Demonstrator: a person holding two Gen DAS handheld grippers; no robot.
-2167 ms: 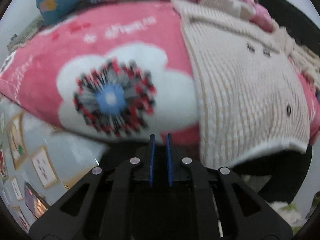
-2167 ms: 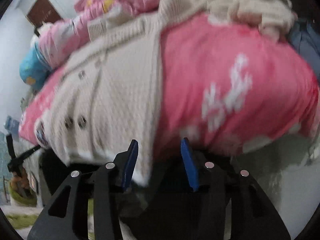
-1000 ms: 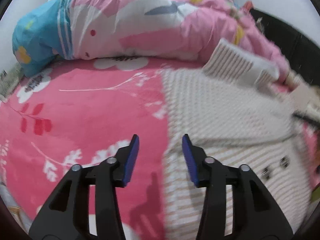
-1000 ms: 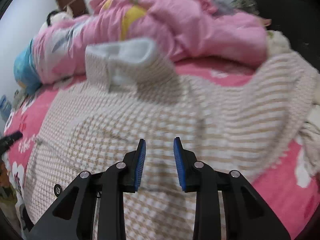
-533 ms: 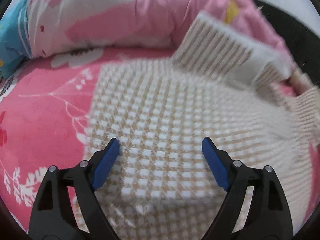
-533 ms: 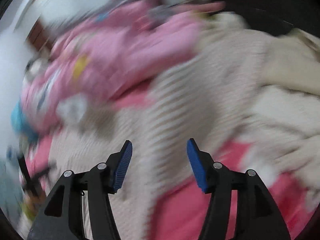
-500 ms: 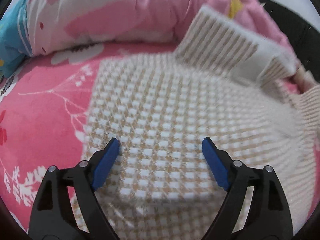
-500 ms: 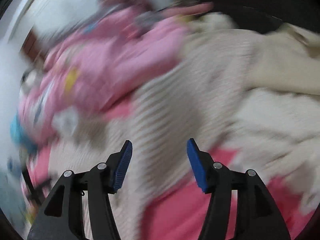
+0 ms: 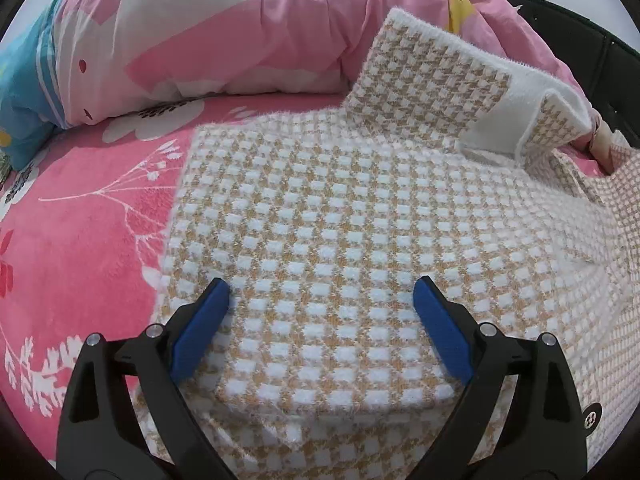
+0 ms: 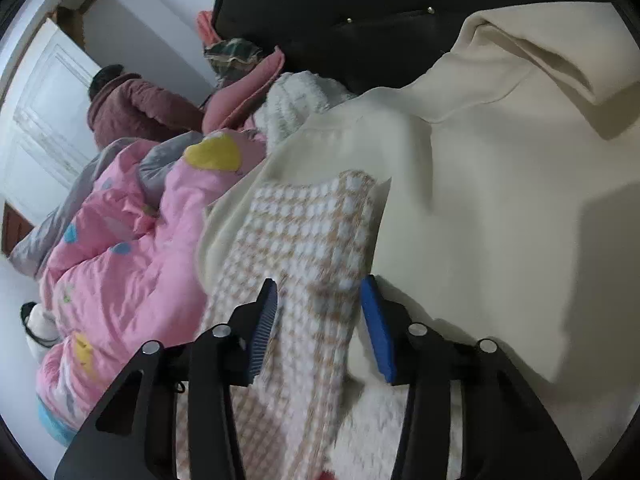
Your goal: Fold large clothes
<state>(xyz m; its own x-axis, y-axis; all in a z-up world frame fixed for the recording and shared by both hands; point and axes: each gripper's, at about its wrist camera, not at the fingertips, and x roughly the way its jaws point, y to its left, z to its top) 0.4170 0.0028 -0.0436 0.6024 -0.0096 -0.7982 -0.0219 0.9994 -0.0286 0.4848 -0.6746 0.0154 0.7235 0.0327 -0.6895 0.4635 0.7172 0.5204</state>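
Now left gripper (image 9: 321,309) spread wide over folded checked sweater (image 9: 340,216), jaws just opening, grasping nothing. Right gripper (image 10: 319,319) jaws just closing, straddling sweater strip (image 10: 312,240), grip unclear.

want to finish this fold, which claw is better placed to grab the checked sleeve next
Right. The right claw already straddles the checked sleeve and has just been closing, pads apparently not yet pressing. The left claw hovers wide open over the flat cardigan body.
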